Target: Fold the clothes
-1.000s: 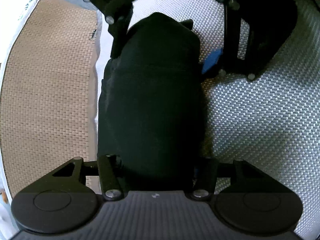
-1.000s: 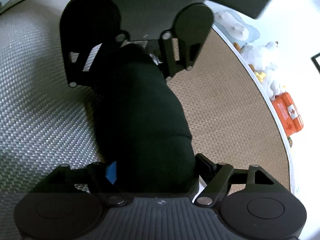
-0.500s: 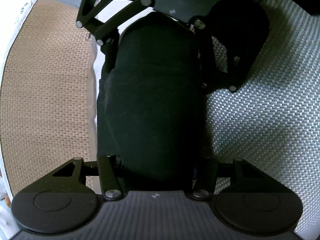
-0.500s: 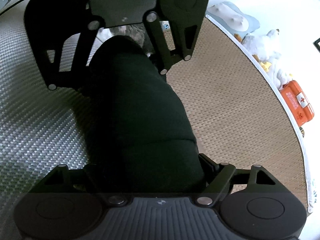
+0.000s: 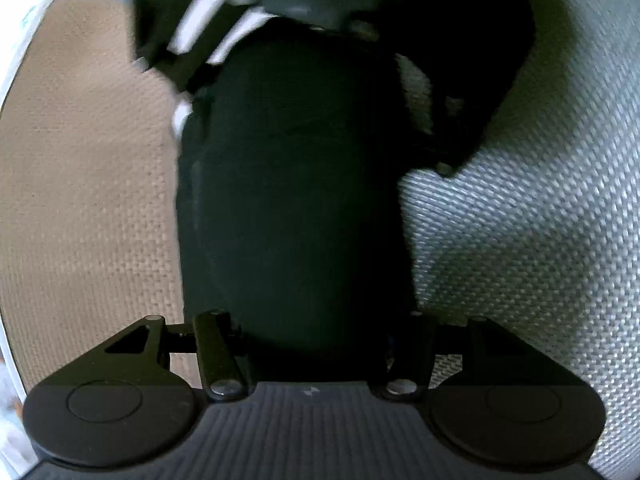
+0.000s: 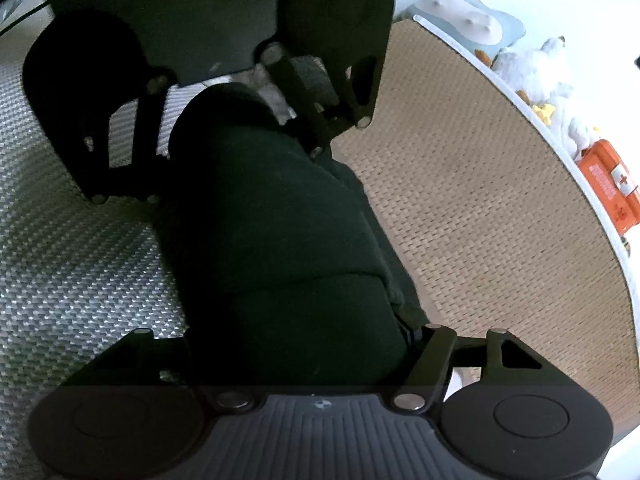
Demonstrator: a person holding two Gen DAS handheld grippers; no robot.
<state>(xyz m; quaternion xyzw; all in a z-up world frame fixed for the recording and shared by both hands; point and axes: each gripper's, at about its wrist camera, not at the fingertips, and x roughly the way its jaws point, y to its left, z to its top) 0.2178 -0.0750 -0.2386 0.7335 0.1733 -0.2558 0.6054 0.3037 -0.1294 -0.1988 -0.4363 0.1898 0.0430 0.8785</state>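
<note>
The black, soft rolled bundle of cloth (image 5: pixel 292 200) lay on the grey woven mat (image 5: pixel 520 260), tan matting at nine o'clock. Left tongs (image 5: pixel 304 344) and right tongs (image 6: pixel 296 344), jaws just narrowing, pinched opposite ends. It looked light, floppy; best gripped at the ends.

- I see one dark, near-black garment (image 5: pixel 292 200), bunched into a thick, rounded roll.
- It lies lengthwise along the seam where the tan woven mat (image 5: pixel 88 184) meets the grey woven one.
- Its near end (image 6: pixel 304 320) shows a soft crosswise fold.
</note>
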